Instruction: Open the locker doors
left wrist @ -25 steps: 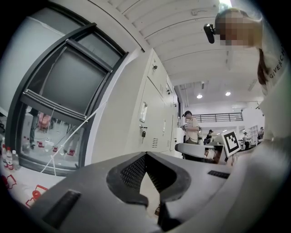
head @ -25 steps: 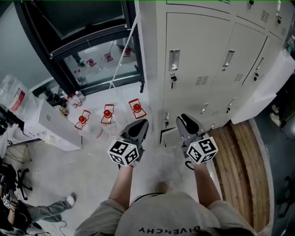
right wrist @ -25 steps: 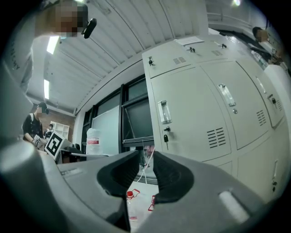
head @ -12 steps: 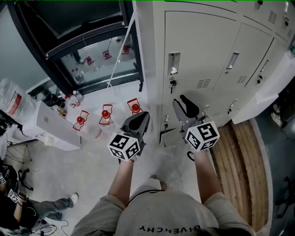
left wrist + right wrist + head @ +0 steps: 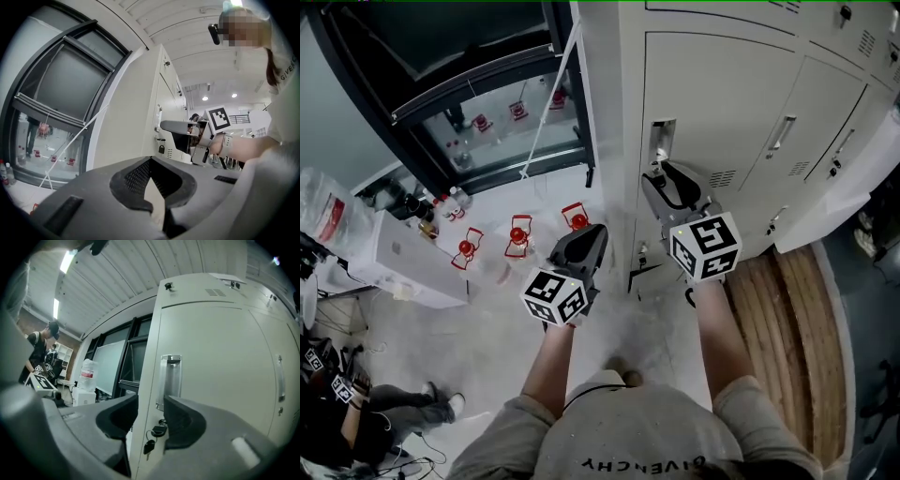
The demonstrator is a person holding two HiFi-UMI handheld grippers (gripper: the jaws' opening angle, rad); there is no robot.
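Note:
The beige lockers (image 5: 722, 103) stand ahead on the right, their doors closed. The leftmost door has a recessed metal handle (image 5: 660, 139) (image 5: 169, 380) with a key (image 5: 152, 439) hanging in the lock below it. My right gripper (image 5: 661, 180) (image 5: 151, 411) is raised right in front of that handle. Its jaws are opening, and between them I see only the door edge, the handle and the key, with no pad touching. My left gripper (image 5: 589, 242) (image 5: 150, 161) hangs lower and to the left of the lockers, shut and holding nothing.
Red-capped bottles (image 5: 517, 232) stand on the floor by a white box (image 5: 403, 258). A dark window frame (image 5: 487, 94) runs to the left of the lockers. Wooden boards (image 5: 787, 328) lie at the right. A seated person (image 5: 394, 412) is at the lower left.
My right gripper has risen from knee height up to the leftmost locker's handle, and its jaws have spread apart. The left gripper has hardly moved.

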